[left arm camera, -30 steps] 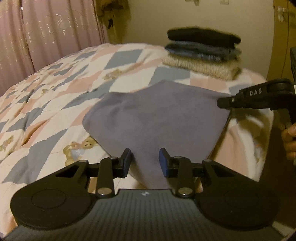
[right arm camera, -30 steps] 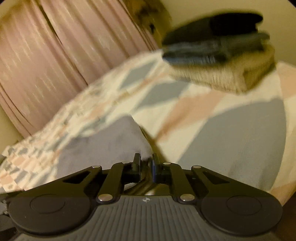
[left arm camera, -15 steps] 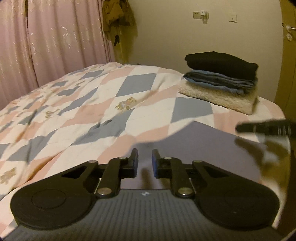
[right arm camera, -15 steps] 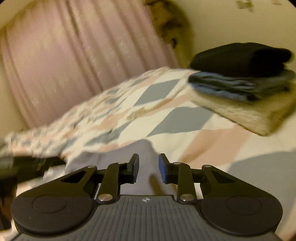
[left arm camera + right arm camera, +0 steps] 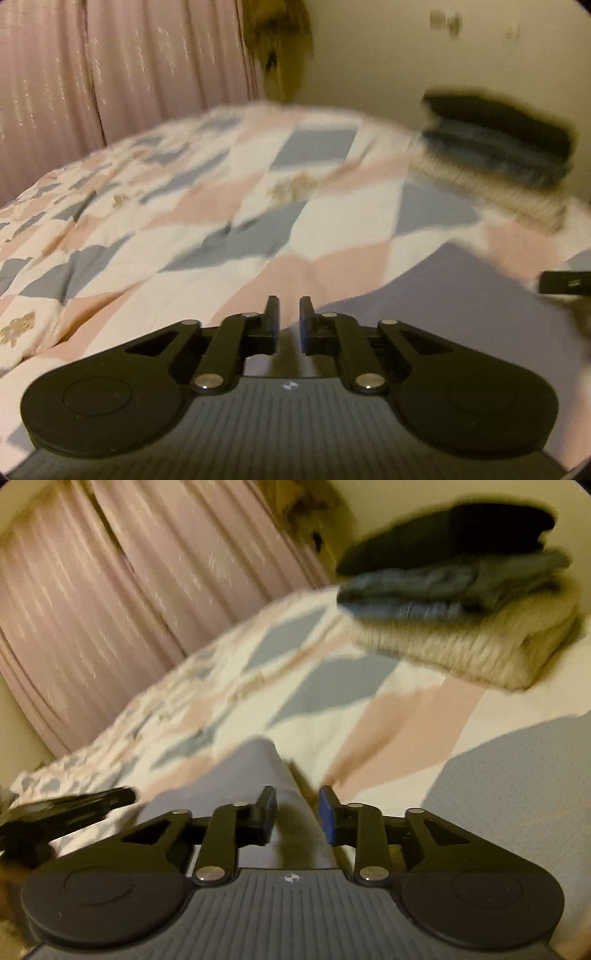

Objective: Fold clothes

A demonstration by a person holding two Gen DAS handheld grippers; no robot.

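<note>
The grey garment [image 5: 461, 306] is lying flat on the bed's quilt [image 5: 229, 229], down at the near right part of the bed as the left camera sees it. Its far edge runs diagonally up toward the stack of folded clothes [image 5: 495, 158], which sits near the bed's far right corner, a strip of quilt between them. That stack is black on top, blue-grey in the middle, cream knit at the bottom.

The left claw [image 5: 288, 319] has its jaws narrowed to a small gap with nothing between them, hanging over the near left edge of the garment. The right claw [image 5: 295, 812] is parted wider, also empty, and straddles a raised fold or corner of the garment that points away toward the curtain.

Loads of open quilt to the left and far side, all the way to the pink curtain [image 5: 110, 74]. Only real obstacle is the stack on the right. Each claw's tip pokes into the other's view. Everything is pretty blurry.
</note>
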